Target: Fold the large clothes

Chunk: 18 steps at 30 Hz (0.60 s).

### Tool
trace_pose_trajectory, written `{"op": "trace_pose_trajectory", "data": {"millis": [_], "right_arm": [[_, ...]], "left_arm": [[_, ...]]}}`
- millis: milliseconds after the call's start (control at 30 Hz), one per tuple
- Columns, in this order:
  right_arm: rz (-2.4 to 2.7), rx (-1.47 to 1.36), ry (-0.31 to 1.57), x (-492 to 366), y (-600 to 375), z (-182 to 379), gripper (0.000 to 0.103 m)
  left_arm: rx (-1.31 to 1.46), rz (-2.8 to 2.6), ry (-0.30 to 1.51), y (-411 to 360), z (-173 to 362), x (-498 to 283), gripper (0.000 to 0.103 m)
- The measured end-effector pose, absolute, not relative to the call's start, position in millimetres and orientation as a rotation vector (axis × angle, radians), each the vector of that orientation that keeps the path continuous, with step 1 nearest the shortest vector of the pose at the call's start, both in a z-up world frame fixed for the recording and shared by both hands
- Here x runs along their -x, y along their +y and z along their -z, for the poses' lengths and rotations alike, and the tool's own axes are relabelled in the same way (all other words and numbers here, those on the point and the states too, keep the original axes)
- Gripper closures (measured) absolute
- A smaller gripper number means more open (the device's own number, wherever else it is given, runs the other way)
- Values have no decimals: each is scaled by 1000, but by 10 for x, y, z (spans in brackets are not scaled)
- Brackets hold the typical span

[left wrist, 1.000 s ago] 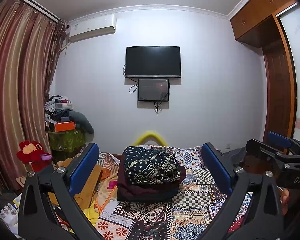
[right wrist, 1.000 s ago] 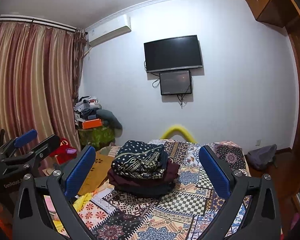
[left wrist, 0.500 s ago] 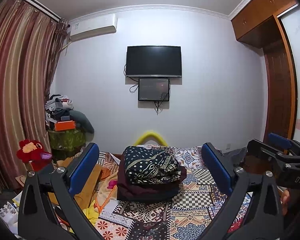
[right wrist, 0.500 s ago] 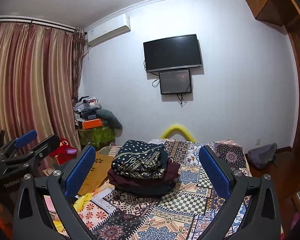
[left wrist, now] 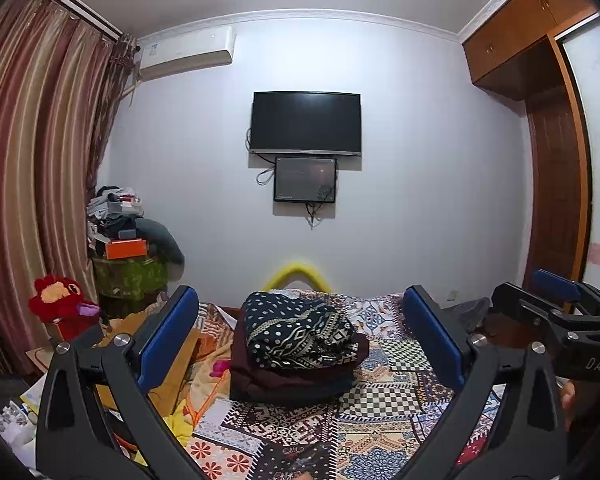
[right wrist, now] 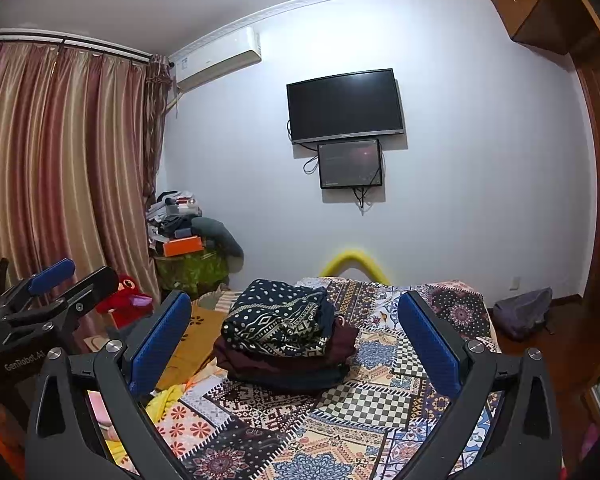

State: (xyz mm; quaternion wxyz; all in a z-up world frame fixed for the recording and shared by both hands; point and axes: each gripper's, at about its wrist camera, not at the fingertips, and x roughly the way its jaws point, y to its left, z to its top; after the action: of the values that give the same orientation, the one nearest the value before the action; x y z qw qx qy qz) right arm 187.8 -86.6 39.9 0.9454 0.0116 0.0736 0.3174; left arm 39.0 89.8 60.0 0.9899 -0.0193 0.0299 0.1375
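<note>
The folded clothes (left wrist: pixel 298 346) sit in a stack on the patchwork bedspread (left wrist: pixel 380 408), straight ahead of both grippers and framed between their blue-padded fingers. On top lies a dark garment with white dots and zigzag bands; under it are maroon layers and a darker one at the bottom.

The left gripper (left wrist: pixel 300 340) is held above the near part of the bed with its jaws spread wide and nothing between them — the stack lies beyond the fingertips, apart from both pads. The right gripper (right wrist: pixel 294 336) is likewise wide apart and empty, the stack ahead of it and slightly toward its left finger. From the left wrist view the right gripper shows at the far right edge, level with the left one; part of a hand (left wrist: pixel 568 400) shows just below it.

Past the stack, a yellow curved tube (left wrist: pixel 298 274) rises at the far end of the bed. Further ahead, on the wall, hang a television (left wrist: pixel 306 124) and a smaller screen (left wrist: pixel 305 179). Off to the left of the grippers are striped curtains (left wrist: pixel 32 184), a red plush toy (left wrist: pixel 62 308) and a heap of things on a green box (left wrist: pixel 130 276).
</note>
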Motion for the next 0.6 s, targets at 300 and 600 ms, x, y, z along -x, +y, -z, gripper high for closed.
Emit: {"op": "trace_pose_trajectory", "data": {"millis": [300,600], "right_arm": [[-642,-21,149,-1885,-850,-400,0],[-637,-13,148,-1888,-837,-386,0]], "left_arm": [[50,-246,67,902,-607,-400,0],[26,-235,63,845,-594,-390,0]]}}
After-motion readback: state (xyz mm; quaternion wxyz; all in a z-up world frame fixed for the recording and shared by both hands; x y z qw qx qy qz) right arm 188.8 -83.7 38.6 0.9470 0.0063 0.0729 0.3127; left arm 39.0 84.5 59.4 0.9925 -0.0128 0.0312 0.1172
